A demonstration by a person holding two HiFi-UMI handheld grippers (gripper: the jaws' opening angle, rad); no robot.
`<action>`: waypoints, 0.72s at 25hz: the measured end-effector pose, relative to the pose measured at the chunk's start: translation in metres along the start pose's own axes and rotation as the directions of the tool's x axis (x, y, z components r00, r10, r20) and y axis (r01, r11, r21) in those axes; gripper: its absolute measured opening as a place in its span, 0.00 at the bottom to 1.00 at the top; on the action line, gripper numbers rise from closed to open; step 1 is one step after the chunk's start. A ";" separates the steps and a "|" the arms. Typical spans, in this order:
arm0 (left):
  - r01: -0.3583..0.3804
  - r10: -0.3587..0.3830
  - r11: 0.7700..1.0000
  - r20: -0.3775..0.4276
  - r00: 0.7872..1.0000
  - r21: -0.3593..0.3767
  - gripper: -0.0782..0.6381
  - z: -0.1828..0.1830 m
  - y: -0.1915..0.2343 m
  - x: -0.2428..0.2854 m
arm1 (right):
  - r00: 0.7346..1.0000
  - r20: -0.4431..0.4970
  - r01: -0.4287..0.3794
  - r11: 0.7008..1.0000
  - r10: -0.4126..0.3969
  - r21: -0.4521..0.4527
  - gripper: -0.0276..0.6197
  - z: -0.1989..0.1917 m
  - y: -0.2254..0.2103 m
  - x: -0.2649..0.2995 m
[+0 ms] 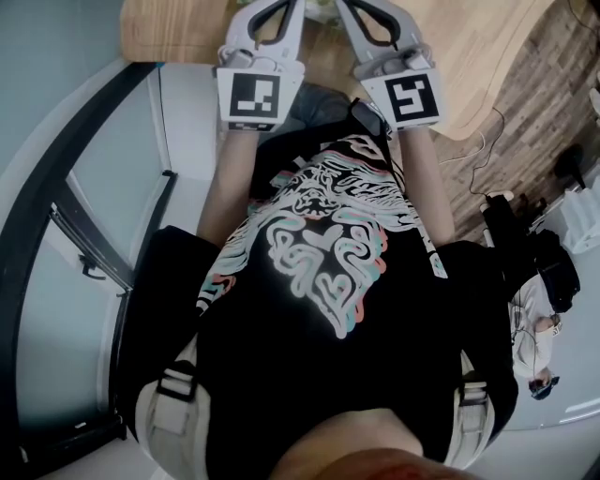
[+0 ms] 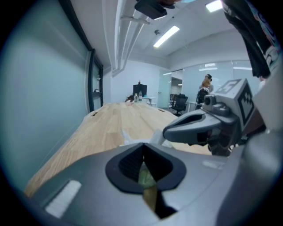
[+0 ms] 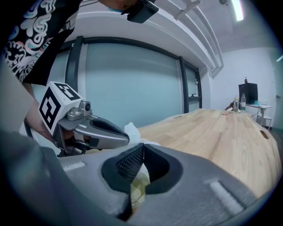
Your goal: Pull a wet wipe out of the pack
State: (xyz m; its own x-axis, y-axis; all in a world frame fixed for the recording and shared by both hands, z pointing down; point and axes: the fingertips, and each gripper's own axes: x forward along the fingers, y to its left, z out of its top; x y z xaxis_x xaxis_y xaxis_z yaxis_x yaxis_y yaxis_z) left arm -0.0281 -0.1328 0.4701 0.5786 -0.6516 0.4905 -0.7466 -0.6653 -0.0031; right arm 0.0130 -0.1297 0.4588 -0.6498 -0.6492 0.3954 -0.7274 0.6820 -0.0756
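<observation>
Both grippers are held side by side over the near end of a long wooden table (image 1: 178, 28). My left gripper (image 1: 274, 28) (image 2: 142, 146) has its jaws pressed together with nothing clamped at the tips. My right gripper (image 1: 380, 26) (image 3: 142, 148) is shut the same way. Just beyond the jaws lies a white crinkled wet wipe (image 2: 132, 136) (image 3: 131, 129), mostly hidden behind them. A pale green surface (image 2: 146, 178) (image 3: 139, 185) shows through the gap under each pair of jaws; I cannot tell whether it is the pack. Each gripper view shows the other gripper close alongside.
The table (image 2: 119, 119) (image 3: 221, 132) runs far ahead beside a glass wall (image 3: 132, 75). At its far end stand a monitor (image 2: 139, 90) and bottles (image 3: 242, 103). Office chairs and a standing person (image 2: 205, 86) are at the back right. My own torso fills the head view.
</observation>
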 end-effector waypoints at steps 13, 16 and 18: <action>0.005 -0.005 1.000 0.018 1.000 0.026 0.09 0.004 0.000 -0.010 | 0.999 0.001 0.043 0.999 -0.043 -0.001 0.05 0.000 -0.003 -0.010; 0.006 -0.007 1.000 0.023 1.000 0.027 0.09 0.004 0.000 -0.013 | 0.999 0.001 0.051 0.999 -0.051 -0.002 0.05 0.000 -0.001 -0.011; 0.007 -0.008 1.000 0.027 1.000 0.029 0.09 0.006 0.001 -0.015 | 0.998 0.001 0.056 0.998 -0.056 0.002 0.05 0.001 0.000 -0.012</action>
State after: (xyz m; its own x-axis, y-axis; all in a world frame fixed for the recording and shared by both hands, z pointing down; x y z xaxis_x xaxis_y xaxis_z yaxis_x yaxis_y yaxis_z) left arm -0.0360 -0.1255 0.4577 0.5931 -0.6561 0.4667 -0.7328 -0.6800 -0.0247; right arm 0.0203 -0.1221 0.4532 -0.6083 -0.6868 0.3978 -0.7630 0.6440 -0.0550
